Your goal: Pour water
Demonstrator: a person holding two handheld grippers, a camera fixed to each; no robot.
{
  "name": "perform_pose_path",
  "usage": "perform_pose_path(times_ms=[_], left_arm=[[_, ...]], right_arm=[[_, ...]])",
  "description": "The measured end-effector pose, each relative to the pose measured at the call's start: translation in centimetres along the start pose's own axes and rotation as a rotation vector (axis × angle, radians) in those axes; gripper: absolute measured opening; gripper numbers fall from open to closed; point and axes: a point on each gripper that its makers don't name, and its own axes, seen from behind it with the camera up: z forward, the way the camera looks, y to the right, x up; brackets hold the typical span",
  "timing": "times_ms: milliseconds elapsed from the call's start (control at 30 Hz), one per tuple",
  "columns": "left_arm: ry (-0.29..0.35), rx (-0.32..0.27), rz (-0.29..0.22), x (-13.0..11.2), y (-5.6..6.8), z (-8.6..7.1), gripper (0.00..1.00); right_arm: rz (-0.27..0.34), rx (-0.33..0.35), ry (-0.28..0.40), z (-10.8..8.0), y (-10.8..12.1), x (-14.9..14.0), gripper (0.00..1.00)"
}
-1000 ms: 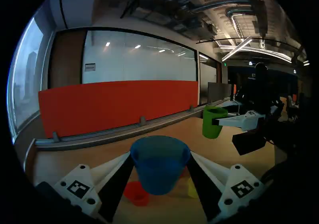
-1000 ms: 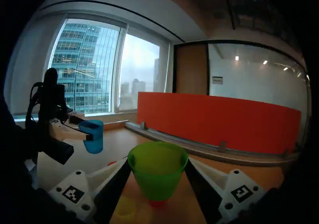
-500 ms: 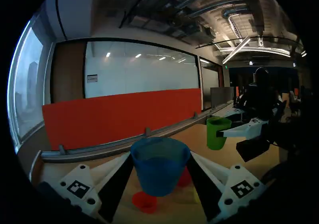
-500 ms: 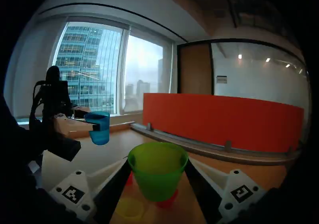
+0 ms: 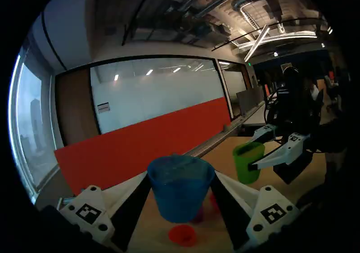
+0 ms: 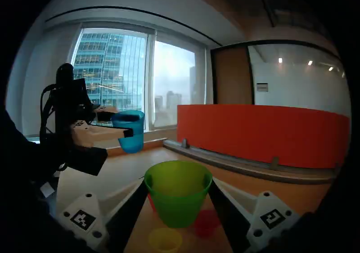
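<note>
Blue plastic first, in the left gripper view: the blue cup [image 5: 180,201] sits at six o'clock, with the left gripper [image 5: 181,176] clamped on it, one finger pressing each side of its wall below the rim. It looks to carry water, though the level is hard to read through the tinted wall. At four o'clock the green cup [image 5: 246,167] is pinched in the right gripper [image 5: 251,154], near the blue one but clearly apart from it. A red cup [image 5: 182,235] stands on the wooden table [image 5: 222,156] at six o'clock, under the blue cup. An orange-red partition [image 5: 148,140] runs behind.

In the right gripper view the green cup is at six o'clock, both fingers tight on its sides and its mouth open upward; it looks empty. The blue cup hangs at ten o'clock, close to upright. A yellow cup [image 6: 165,239] stands on the table at six o'clock beside another red one.

Both cups look like thin, light plastic that flexes under a squeeze. I judge the filled one heavier and likely to slop, so mid-wall is the right hold, gently. Pouring seems not yet begun.
</note>
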Motion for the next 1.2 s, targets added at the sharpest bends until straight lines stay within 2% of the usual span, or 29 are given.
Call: perform_pose_path(times_ms=[367, 700, 967, 1200], left_arm=[[0.015, 0.011, 0.144, 2.7, 0.0, 0.2, 0.87], [0.016, 0.022, 0.268, 4.0, -0.3, 0.1, 0.87], [0.017, 0.038, 0.349, 5.0, -0.5, 0.0, 0.87], [0.021, 0.038, 0.418, 6.0, -0.1, 0.0, 0.87]], right_arm=[[0.009, 0.07, 0.011, 1.7, -2.9, 0.1, 0.91], [0.013, 0.121, 0.011, 2.8, -5.1, -0.3, 0.91], [0.013, 0.154, 0.005, 3.4, -6.6, -0.7, 0.91], [0.006, 0.176, -0.001, 3.8, -7.7, -0.8, 0.91]])
